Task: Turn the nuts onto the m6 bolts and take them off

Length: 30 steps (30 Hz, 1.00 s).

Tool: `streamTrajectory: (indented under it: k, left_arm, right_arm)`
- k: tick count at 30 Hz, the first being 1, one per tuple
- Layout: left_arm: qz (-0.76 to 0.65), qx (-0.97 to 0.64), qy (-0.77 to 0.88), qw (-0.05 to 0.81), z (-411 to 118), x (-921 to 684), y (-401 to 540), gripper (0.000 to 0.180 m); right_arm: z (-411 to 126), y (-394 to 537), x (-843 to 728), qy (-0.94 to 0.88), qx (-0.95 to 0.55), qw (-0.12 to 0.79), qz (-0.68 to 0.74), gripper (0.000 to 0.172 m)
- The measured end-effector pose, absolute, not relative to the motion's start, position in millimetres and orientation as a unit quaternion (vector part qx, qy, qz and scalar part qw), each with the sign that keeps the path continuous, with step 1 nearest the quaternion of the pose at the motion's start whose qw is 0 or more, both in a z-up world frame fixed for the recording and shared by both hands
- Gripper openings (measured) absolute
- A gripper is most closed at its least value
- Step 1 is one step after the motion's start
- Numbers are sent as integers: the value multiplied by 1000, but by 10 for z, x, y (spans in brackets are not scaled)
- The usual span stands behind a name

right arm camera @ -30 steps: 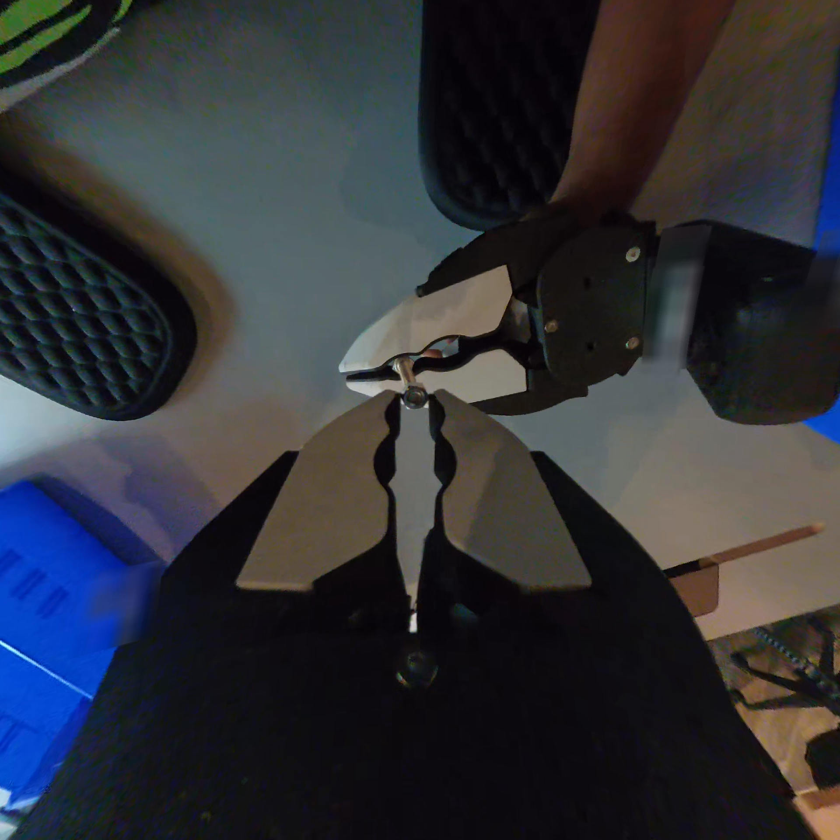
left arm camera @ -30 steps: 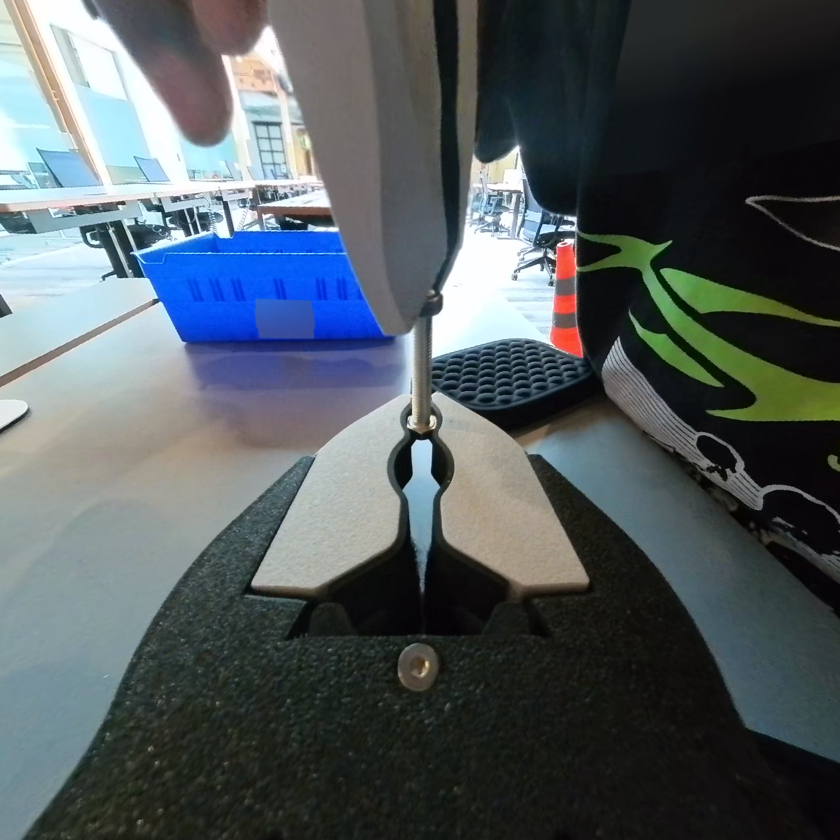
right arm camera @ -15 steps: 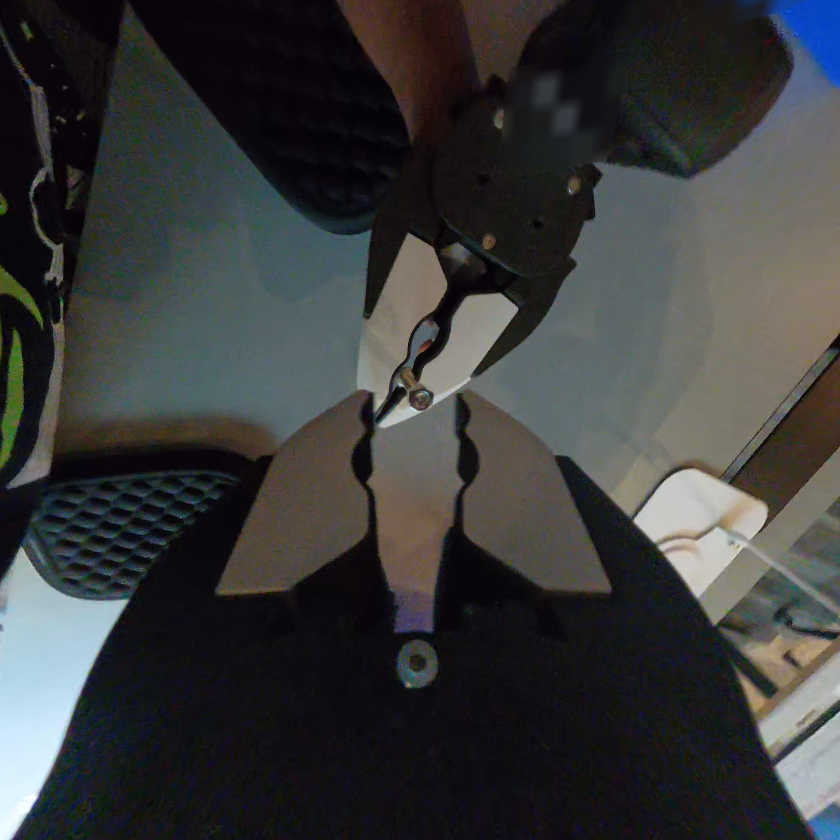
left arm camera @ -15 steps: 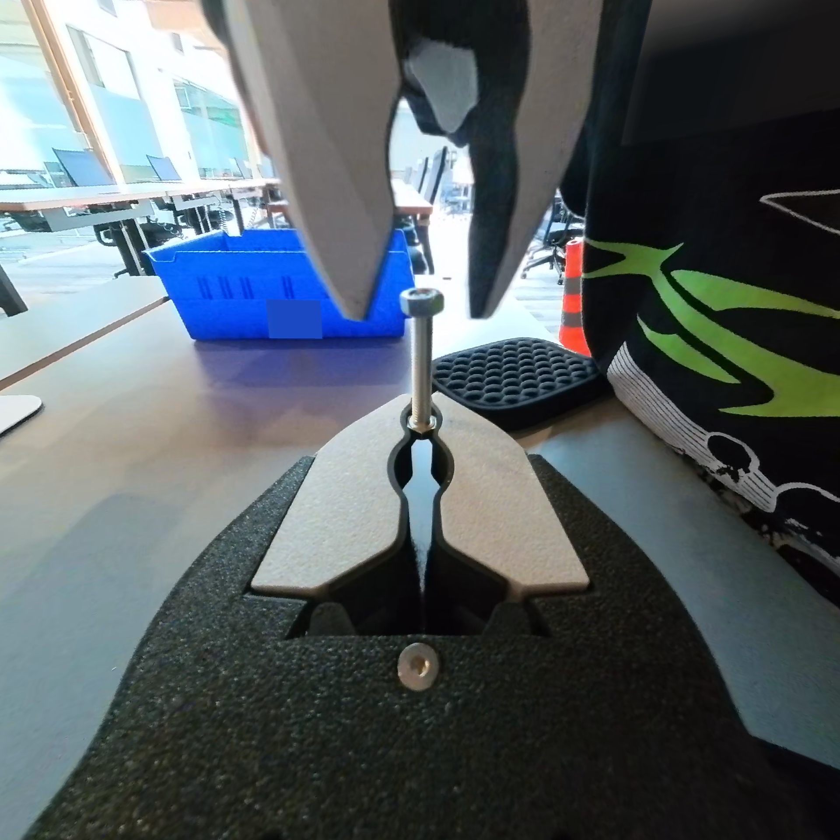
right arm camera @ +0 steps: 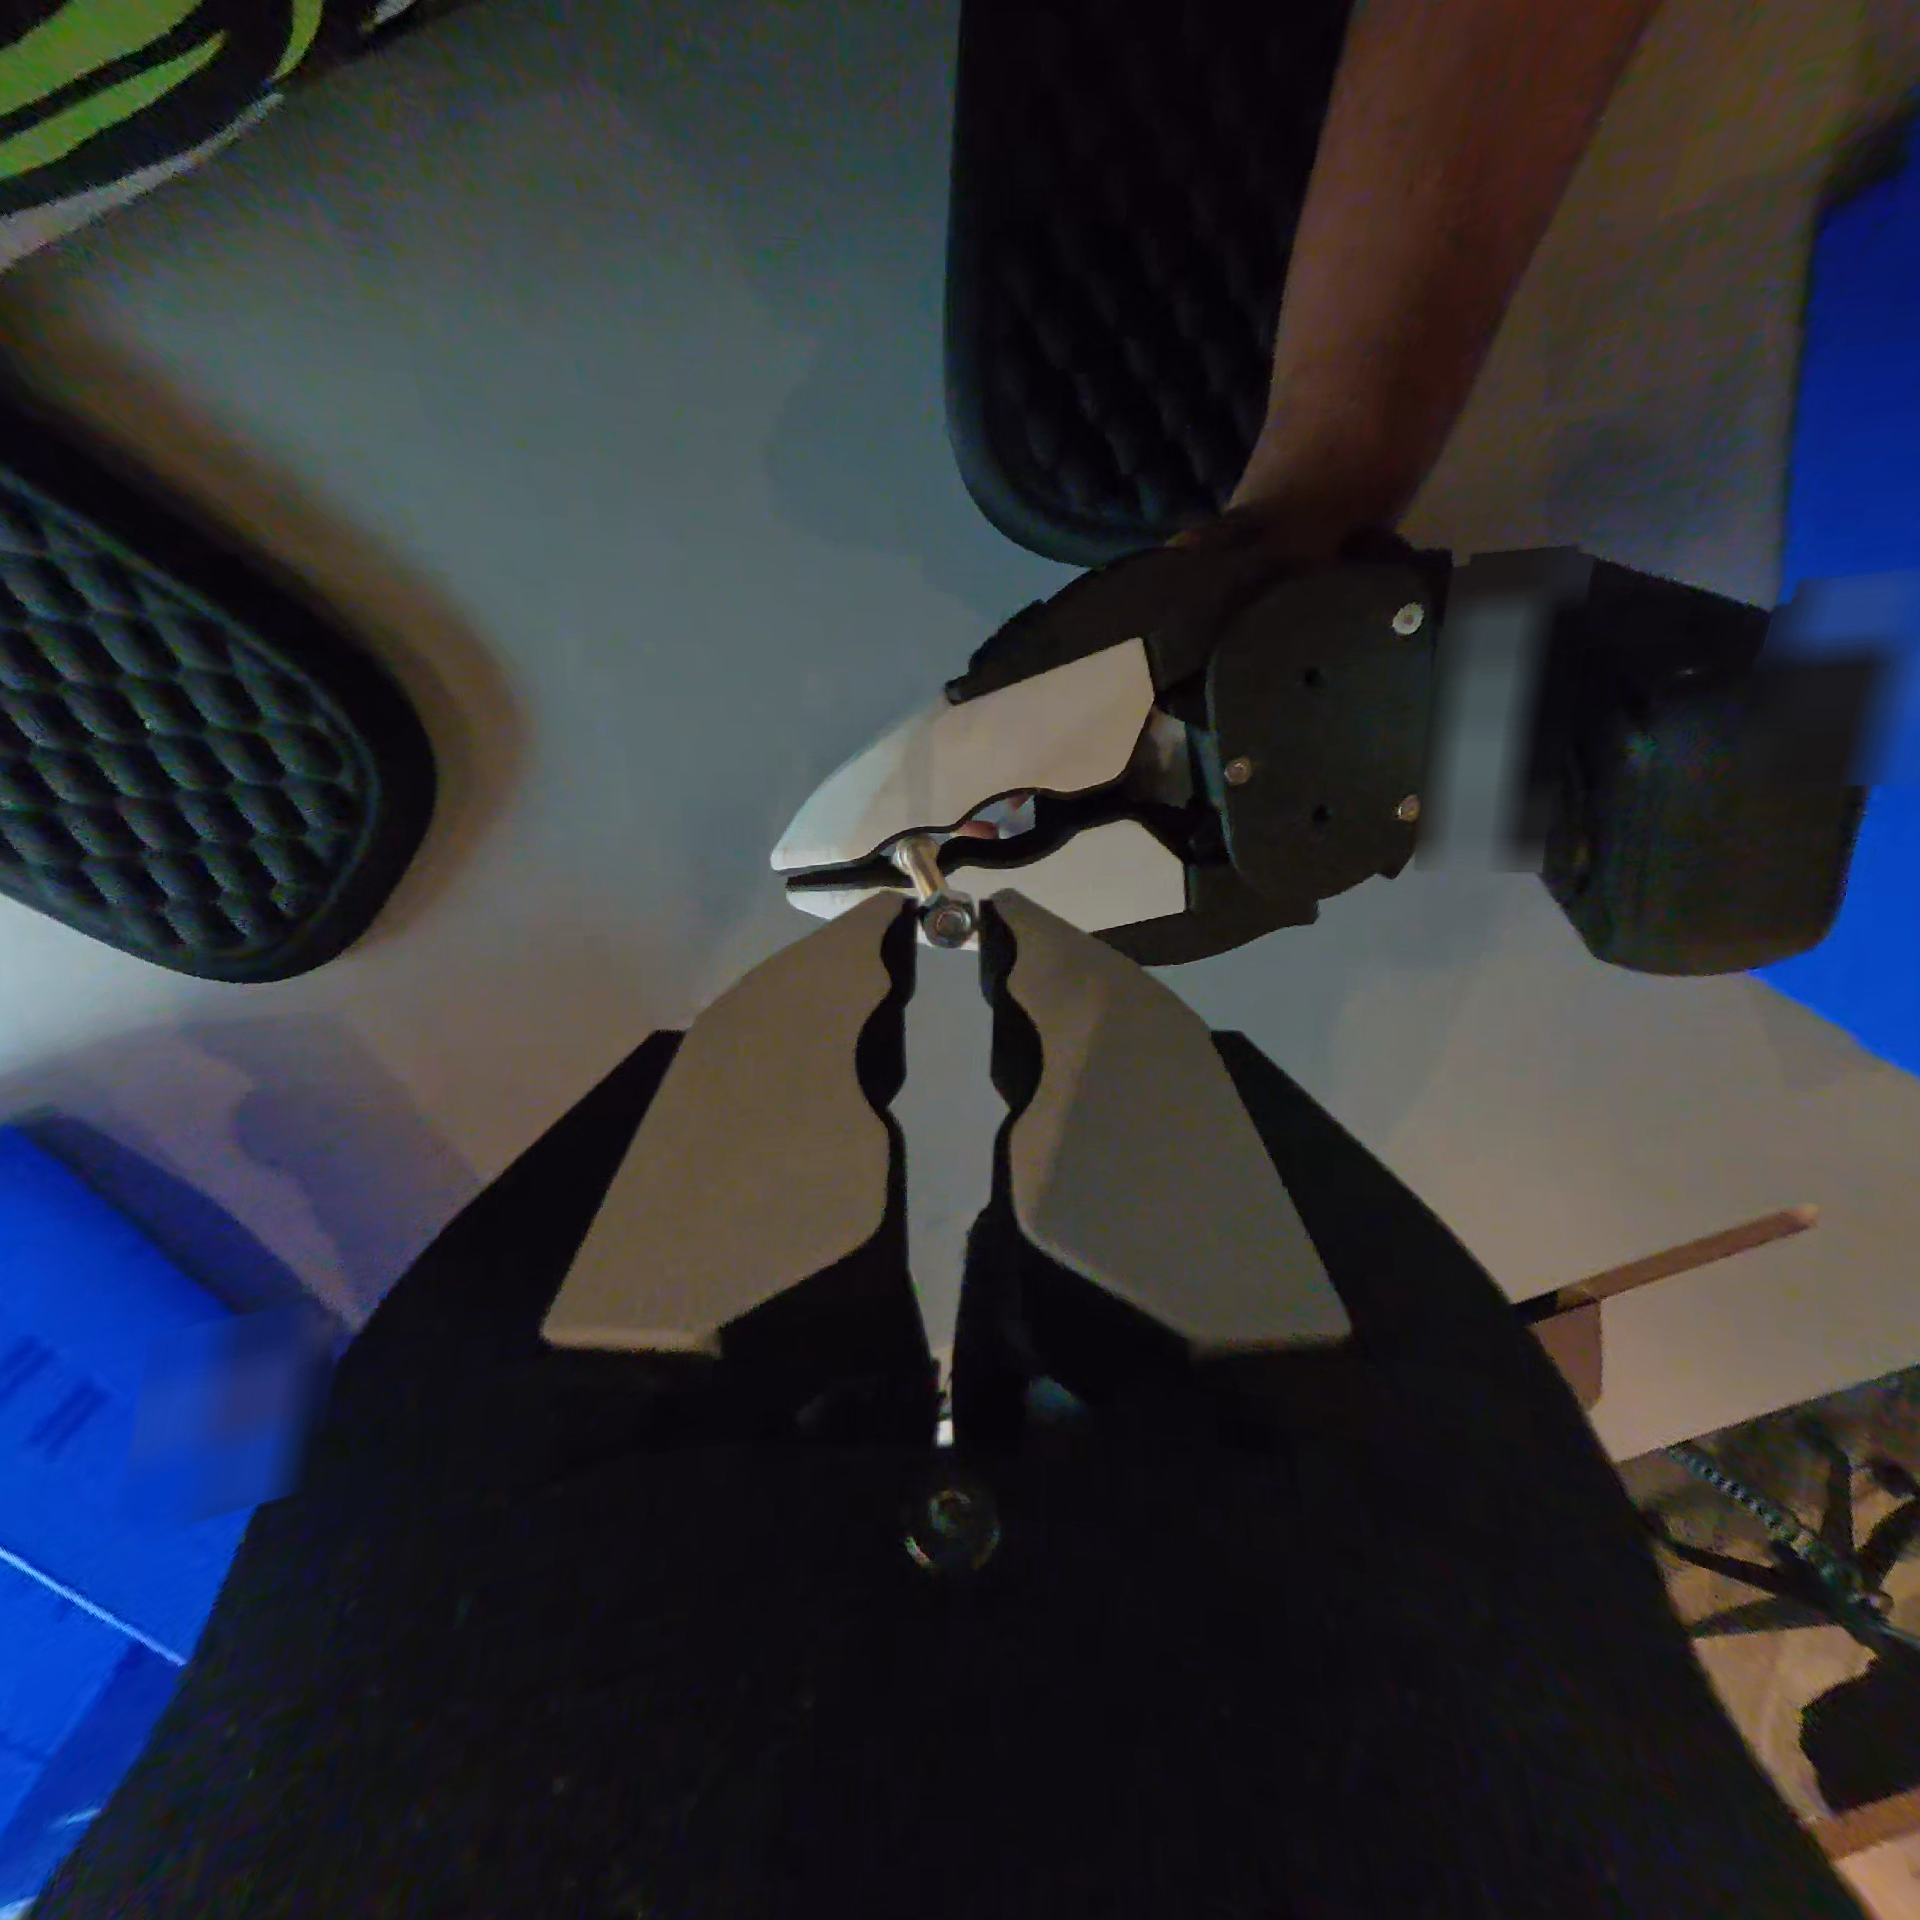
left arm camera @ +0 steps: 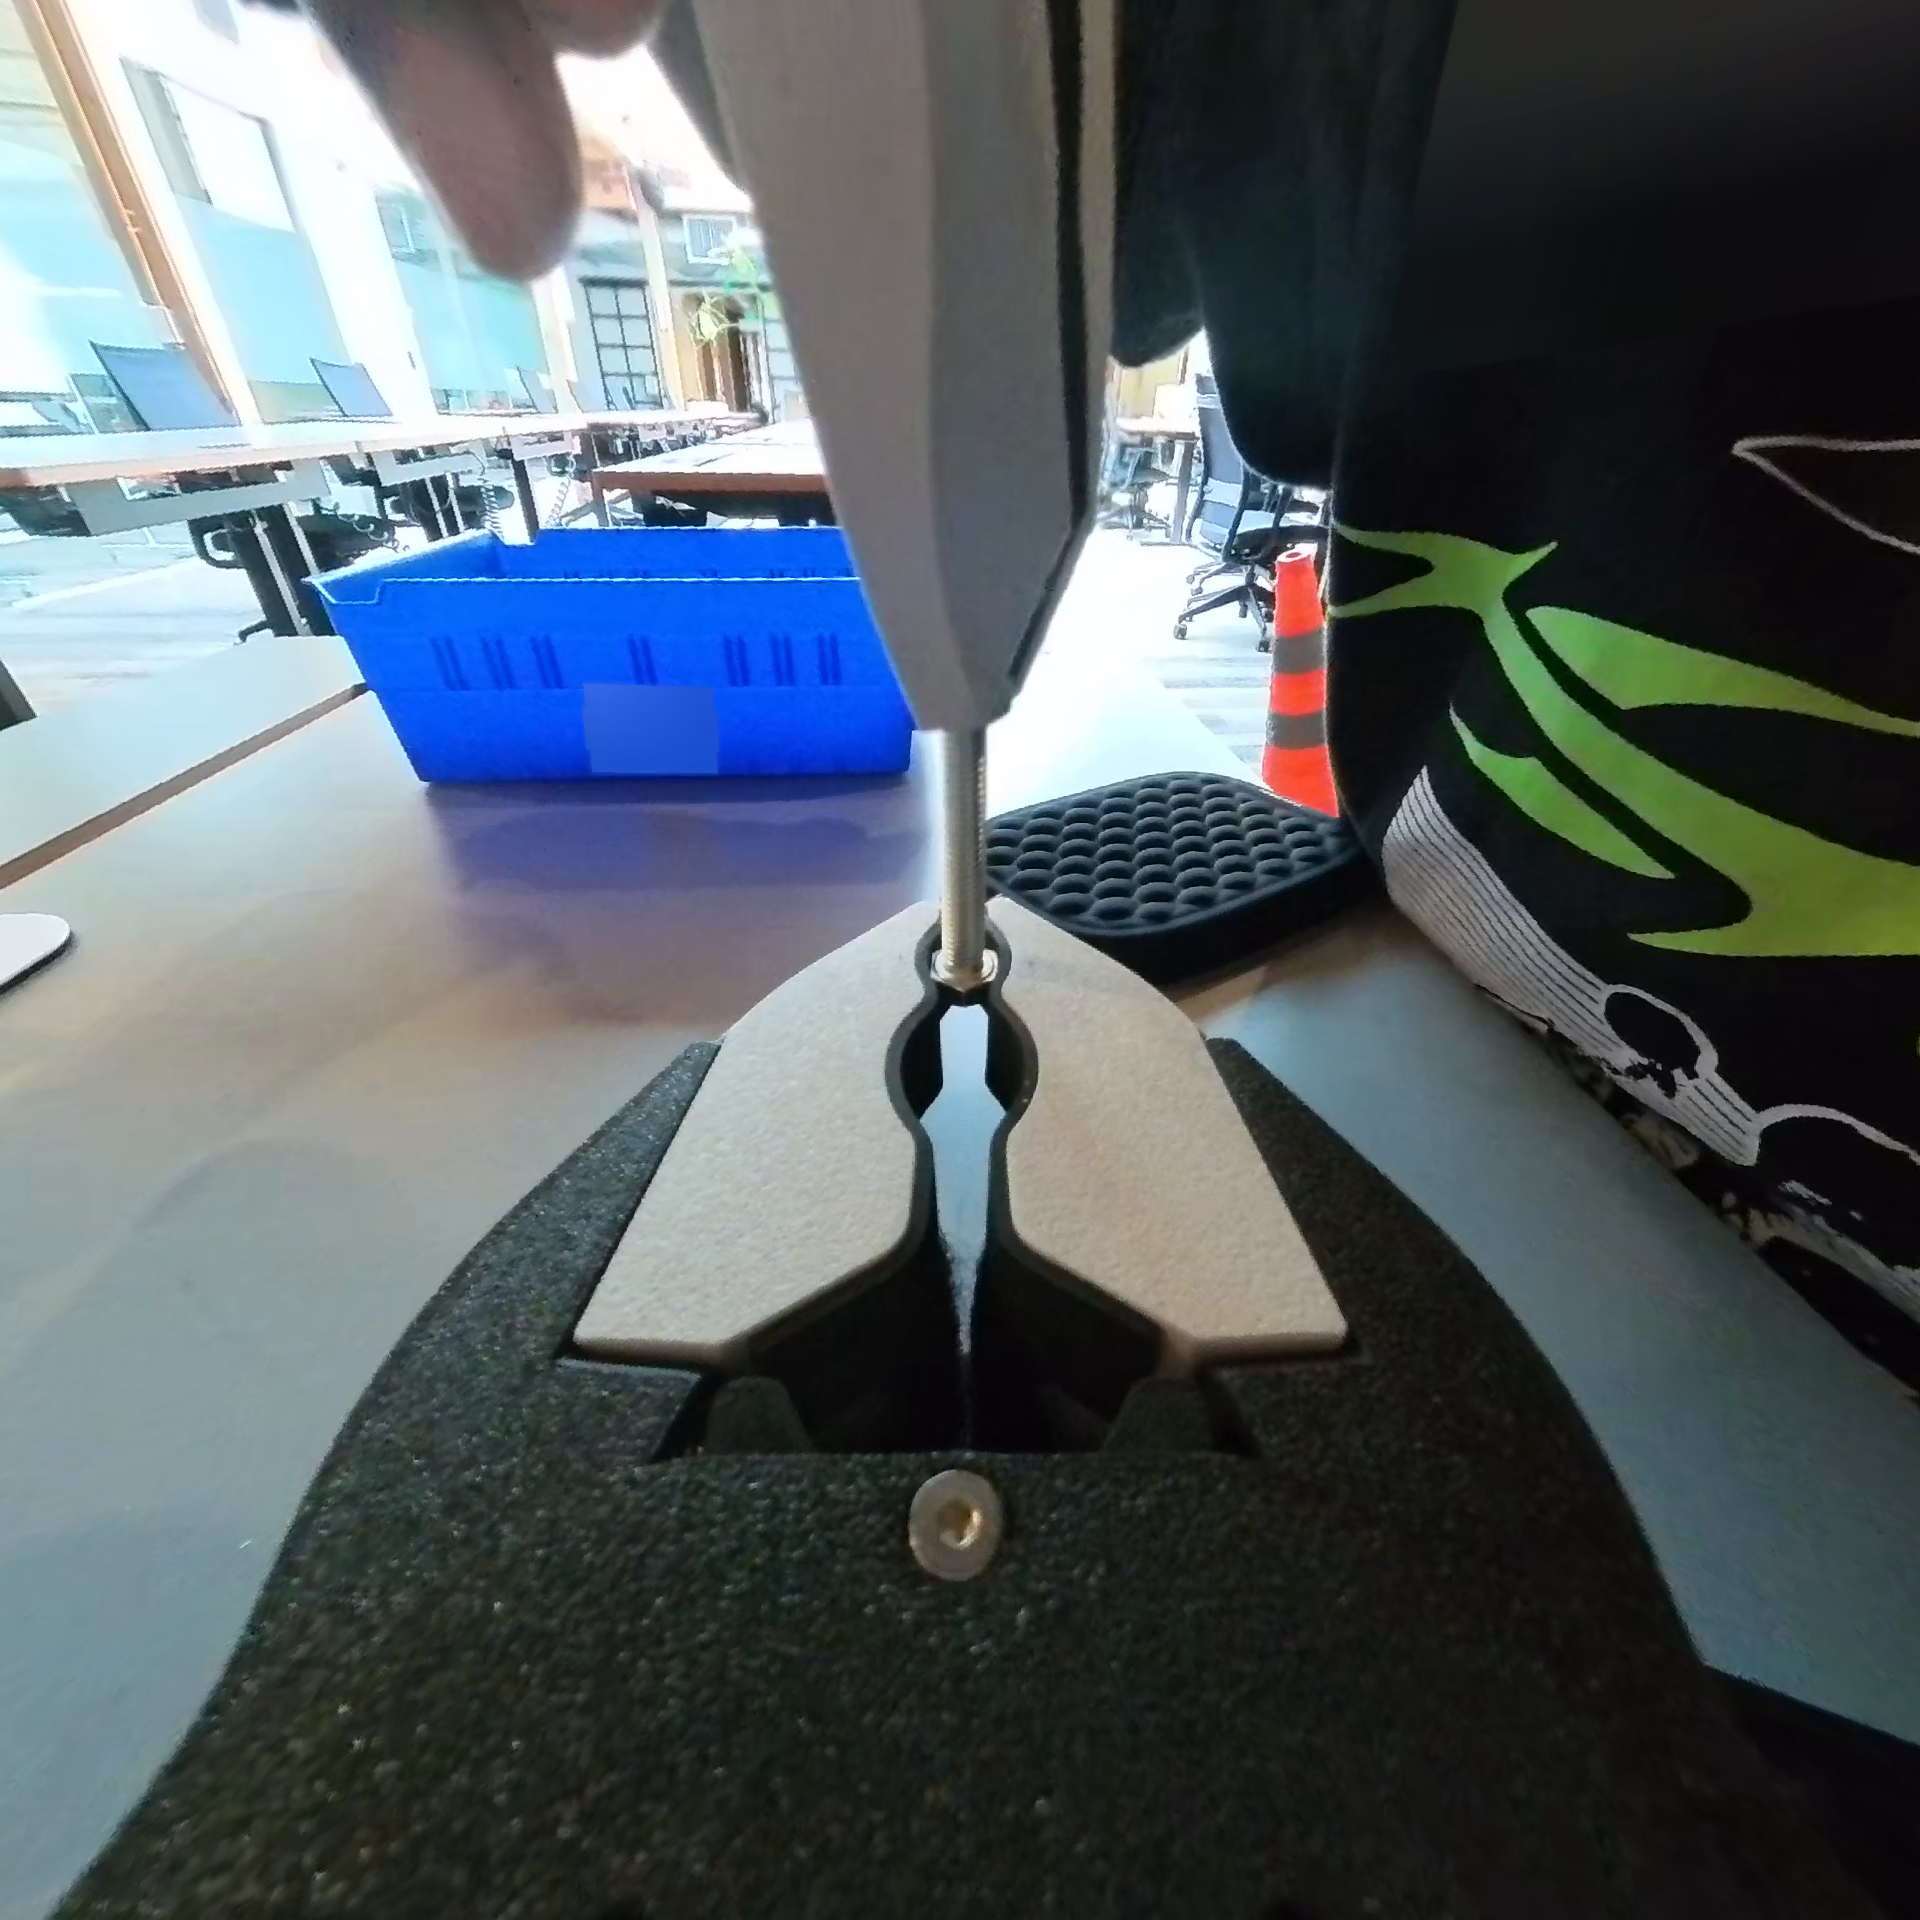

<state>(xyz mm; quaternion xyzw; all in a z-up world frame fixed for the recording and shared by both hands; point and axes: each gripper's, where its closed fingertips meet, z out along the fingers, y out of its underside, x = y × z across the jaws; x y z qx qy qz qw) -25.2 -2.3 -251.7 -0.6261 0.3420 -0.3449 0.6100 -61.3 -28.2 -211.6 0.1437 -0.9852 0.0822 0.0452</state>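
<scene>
A silver m6 bolt stands upright over the grey table. A nut sits on its lower end. My left gripper is shut on the nut in the notch at its fingertips. My right gripper comes down from above with its fingers closed over the bolt's head, which is hidden in the left wrist view. In the right wrist view my right gripper clamps the bolt head between its tips. The left gripper lies beyond it, shut around the shaft.
A blue bin stands at the back of the table. A black honeycomb mat lies behind the bolt, and another lies at the left of the right wrist view. A person in a black and green shirt stands at the right. An orange cone is on the floor. Tip to tip, the grippers are about 6 cm apart.
A second ago my right gripper was shut on the bolt head. It then opened above the head and turned. Now it is shut on the head again. My left gripper has kept hold of the nut.
</scene>
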Motion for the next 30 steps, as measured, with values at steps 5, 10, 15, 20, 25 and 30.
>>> streamTrajectory:
  k: [5, 10, 15, 20, 25, 30]
  left_arm:
    - [-339, -630, 337, 613, -2520, -264, -4, 2]
    - [-332, -633, 340, 611, -2537, -255, 2, 2]
    - [-335, -631, 340, 612, -2529, -258, -4, 2]
    - [-338, -629, 343, 611, -2528, -256, -16, 2]
    - [-340, -627, 346, 610, -2526, -254, -25, 2]
    - [-341, -627, 343, 611, -2522, -262, -21, 2]
  right_arm:
    - [-2116, -247, -622, -994, 27, 77, 77, 10]
    - [-2131, -250, -605, -961, -249, 88, 84, 11]
    - [-2100, -238, -628, -975, -181, 98, 87, 40]
    - [-2033, -276, -586, -990, 64, 78, 97, 32]
    - [-2100, -300, -617, -986, 131, 35, 100, 18]
    - [-2140, -263, -631, -987, 133, 34, 88, 11]
